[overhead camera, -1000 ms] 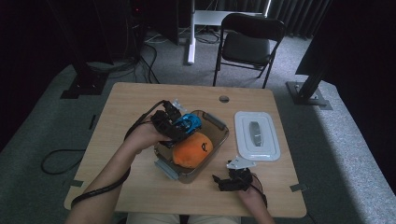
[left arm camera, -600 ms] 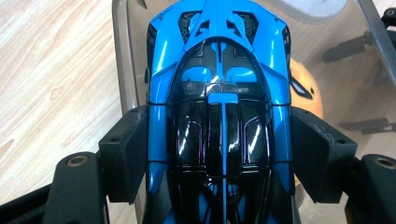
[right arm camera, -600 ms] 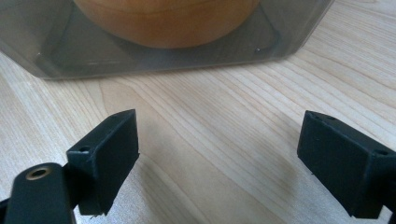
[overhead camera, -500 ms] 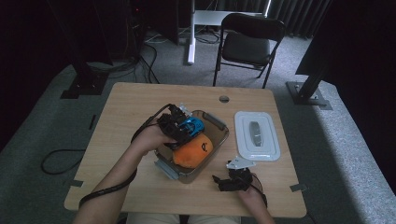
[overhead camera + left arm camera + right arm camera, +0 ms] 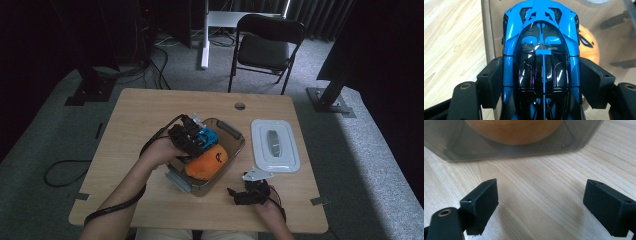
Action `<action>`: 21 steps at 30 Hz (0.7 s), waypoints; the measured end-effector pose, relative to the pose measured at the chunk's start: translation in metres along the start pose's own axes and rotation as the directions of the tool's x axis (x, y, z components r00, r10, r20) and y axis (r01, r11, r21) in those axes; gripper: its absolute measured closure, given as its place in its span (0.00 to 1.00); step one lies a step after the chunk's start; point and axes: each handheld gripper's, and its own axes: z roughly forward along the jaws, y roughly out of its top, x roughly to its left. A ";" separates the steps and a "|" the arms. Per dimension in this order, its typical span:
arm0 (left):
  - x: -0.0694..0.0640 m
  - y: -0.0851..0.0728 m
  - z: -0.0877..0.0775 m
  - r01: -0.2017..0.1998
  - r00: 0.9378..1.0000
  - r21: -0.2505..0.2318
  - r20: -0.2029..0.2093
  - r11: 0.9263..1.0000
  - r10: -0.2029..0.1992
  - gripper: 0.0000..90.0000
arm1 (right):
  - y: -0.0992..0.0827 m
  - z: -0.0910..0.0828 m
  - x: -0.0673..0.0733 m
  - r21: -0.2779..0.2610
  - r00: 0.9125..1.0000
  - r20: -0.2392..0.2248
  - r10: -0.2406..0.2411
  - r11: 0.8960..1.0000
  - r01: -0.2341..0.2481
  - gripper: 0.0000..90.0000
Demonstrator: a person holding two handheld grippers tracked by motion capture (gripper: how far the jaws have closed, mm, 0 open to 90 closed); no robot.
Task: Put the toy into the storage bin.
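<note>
left gripper (image 5: 192,137): clamped on blue toy car (image 5: 541,62), pads pressed on both flanks; held over the bin's left rim, nose toward the bin
blue toy car: blue body, black glossy roof; gripped across its middle, above the bin, clear of the table
bin (image 5: 231,134): clear smoky plastic, middle of the table (image 5: 130,115), lid off
orange plush (image 5: 206,161): round, inside the bin, just below and beside the car; dark mark on its face
lid (image 5: 275,146): white, flat on the table right of the bin, apart from it
right gripper (image 5: 246,194): jaws wide, nothing between them; low over bare wood at the bin's near right corner, pointing at the bin wall
chair (image 5: 265,47): dark folding chair beyond the far edge of the table
</note>
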 end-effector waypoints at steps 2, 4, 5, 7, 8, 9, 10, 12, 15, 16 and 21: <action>0.001 0.000 0.002 0.007 1.000 0.005 -0.002 1.000 -0.007 0.32 | 0.000 0.000 0.000 0.001 1.000 0.000 0.000 1.000 0.000 0.14; 0.001 0.000 0.002 0.007 1.000 0.013 0.002 1.000 -0.007 0.32 | 0.000 0.000 0.000 0.002 1.000 -0.001 0.000 1.000 0.000 0.14; 0.001 0.001 0.003 0.006 1.000 0.011 0.008 1.000 -0.006 0.32 | 0.000 0.000 0.000 0.001 1.000 -0.001 0.001 1.000 -0.001 0.14; 0.000 0.003 0.002 0.009 0.999 0.013 0.036 1.000 -0.009 0.31 | 0.000 0.000 0.000 0.001 1.000 -0.003 0.001 1.000 -0.001 0.14; 0.001 0.004 0.001 0.016 0.998 -0.001 0.059 1.000 -0.016 0.25 | 0.000 0.000 0.000 0.003 1.000 -0.004 0.001 1.000 -0.001 0.14; 0.001 0.006 -0.002 0.026 0.995 -0.011 0.099 1.000 -0.025 0.22 | 0.000 0.000 0.000 0.004 1.000 -0.005 0.001 1.000 -0.001 0.14; 0.001 0.006 -0.002 0.026 0.995 -0.011 0.099 1.000 -0.025 0.22 | 0.000 0.000 0.000 0.004 1.000 -0.005 0.001 1.000 -0.001 0.14; 0.000 0.007 -0.004 0.020 0.995 -0.009 0.095 1.000 -0.020 0.22 | 0.000 0.000 0.000 0.003 1.000 -0.005 0.001 1.000 -0.001 0.14; 0.004 0.002 -0.005 0.020 0.996 0.006 0.090 1.000 -0.021 0.13 | 0.000 0.000 0.000 0.002 1.000 -0.006 0.000 1.000 0.000 0.14; 0.005 0.001 -0.006 0.020 0.996 0.004 0.085 1.000 -0.020 0.12 | 0.000 0.000 0.000 0.002 1.000 -0.007 0.001 1.000 0.000 0.14; 0.009 -0.006 -0.008 0.017 0.996 -0.006 0.093 1.000 -0.017 0.01 | 0.000 0.000 0.000 0.002 1.000 -0.006 0.002 1.000 -0.002 0.14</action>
